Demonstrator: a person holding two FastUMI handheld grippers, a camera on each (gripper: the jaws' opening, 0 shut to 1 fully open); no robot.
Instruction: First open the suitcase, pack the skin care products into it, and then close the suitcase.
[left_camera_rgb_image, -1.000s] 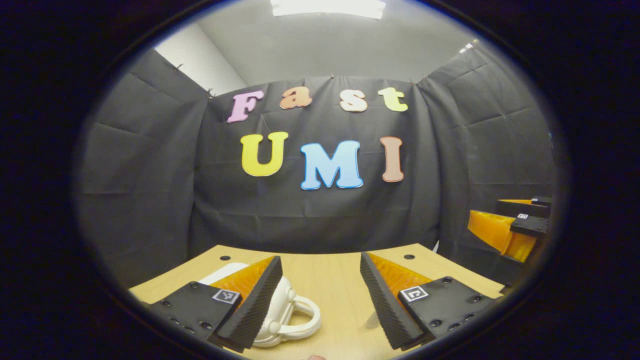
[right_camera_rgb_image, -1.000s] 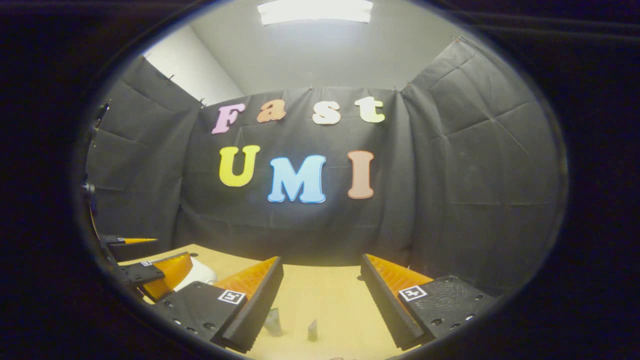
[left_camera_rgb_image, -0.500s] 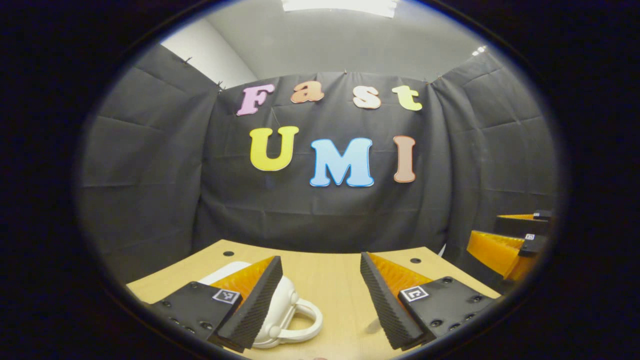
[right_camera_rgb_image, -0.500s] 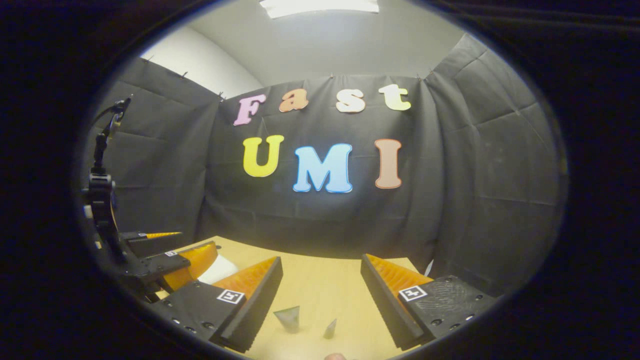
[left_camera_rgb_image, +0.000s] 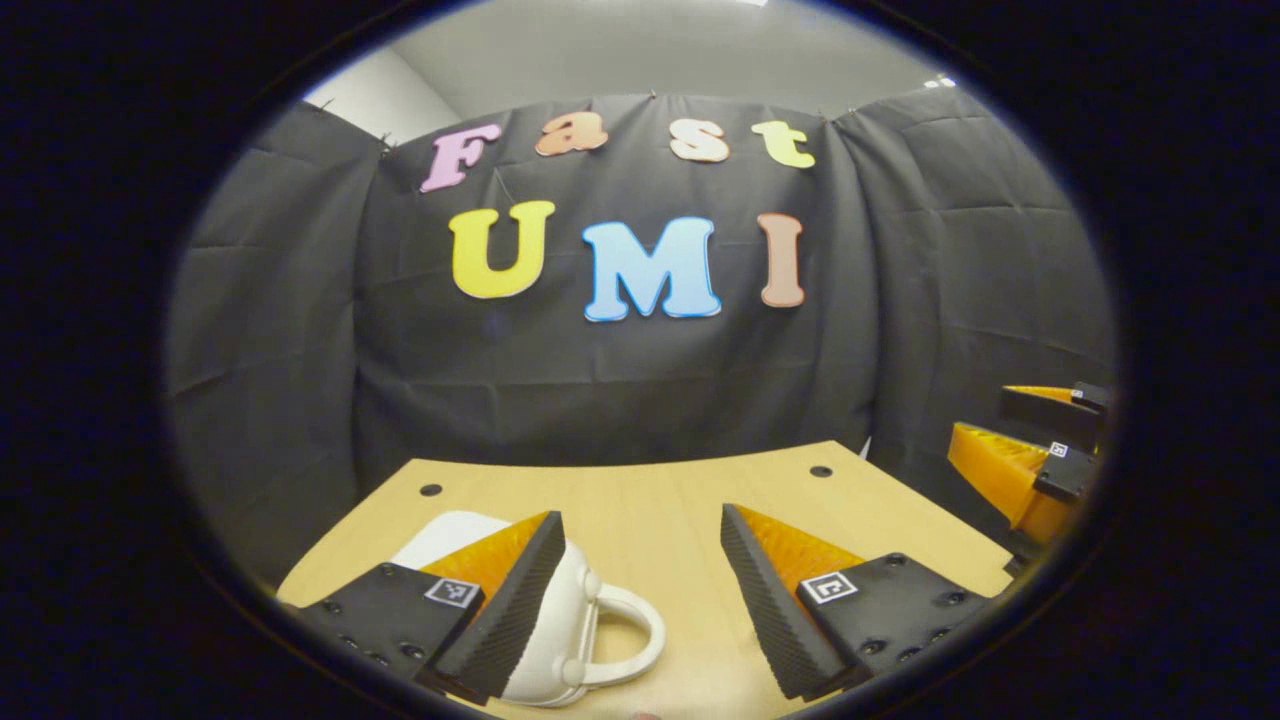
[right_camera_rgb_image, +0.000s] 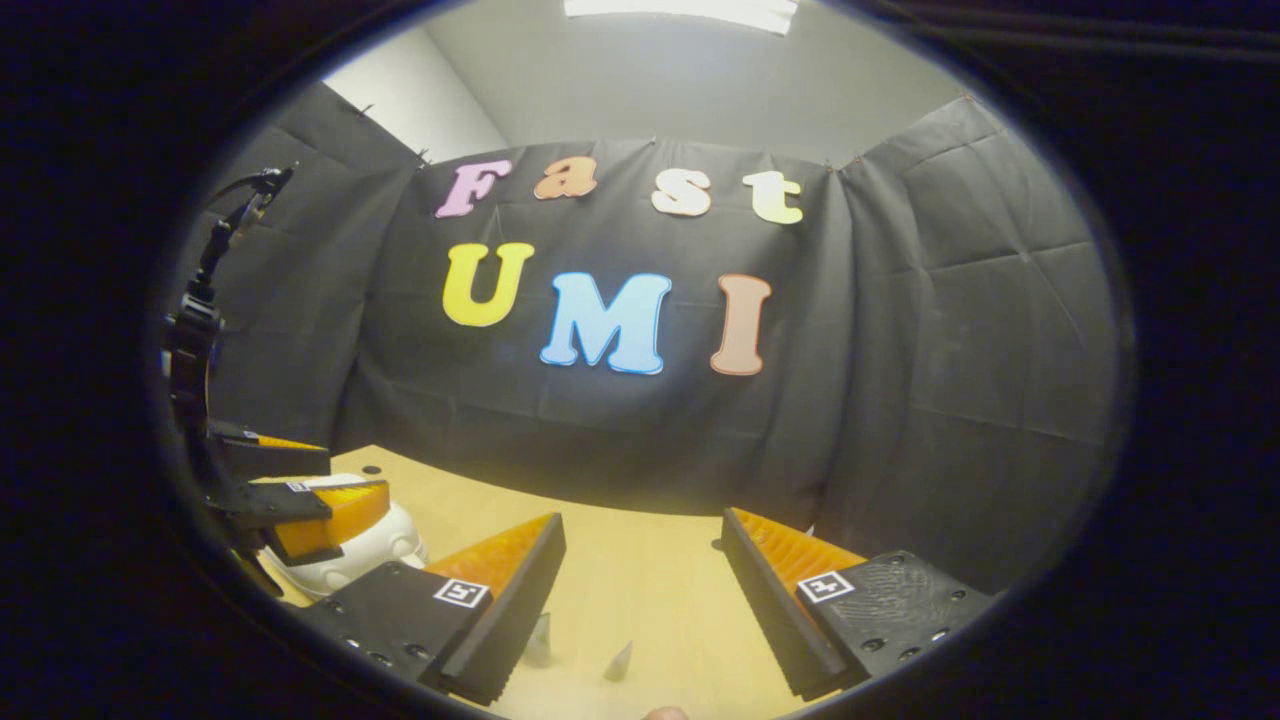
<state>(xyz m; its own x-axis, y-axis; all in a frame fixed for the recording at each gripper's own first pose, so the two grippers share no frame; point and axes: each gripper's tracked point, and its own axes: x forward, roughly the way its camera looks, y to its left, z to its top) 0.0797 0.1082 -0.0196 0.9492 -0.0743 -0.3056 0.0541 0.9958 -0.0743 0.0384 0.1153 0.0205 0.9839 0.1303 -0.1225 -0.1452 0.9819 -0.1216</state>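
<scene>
The left gripper (left_camera_rgb_image: 640, 600) hangs above a pale wooden worktop (left_camera_rgb_image: 650, 500), its jaws spread wide with nothing between them. Each finger tapers to a wedge, and the inner faces carry fine ribbed ridges. Beneath the finger on the left side of the left gripper view lies the suitcase (left_camera_rgb_image: 560, 630), a small white hard-shell case with rounded corners and a smooth, slightly glossy surface. Its looped handle (left_camera_rgb_image: 630, 640) curves out toward the gap between the fingers, fixed to the shell by two round knobs. The case lies flat and its lid is closed. Two small dark round holes mark the far corners of the worktop, and creased black cloth forms the wall behind.

The right gripper (right_camera_rgb_image: 640, 600) also has its jaws spread apart, holding nothing. In the right gripper view, between its fingers and lower down on the worktop, stand two small skin care tubes (right_camera_rgb_image: 538, 640), greyish and tapering to flat crimped ends; the second tube (right_camera_rgb_image: 620, 662) is just beside the first, apart from it. At the left edge of that view the left gripper appears above the suitcase's white rounded shell (right_camera_rgb_image: 350, 555). The right gripper shows at the right edge of the left gripper view (left_camera_rgb_image: 1030, 450), held off past the worktop's edge.
</scene>
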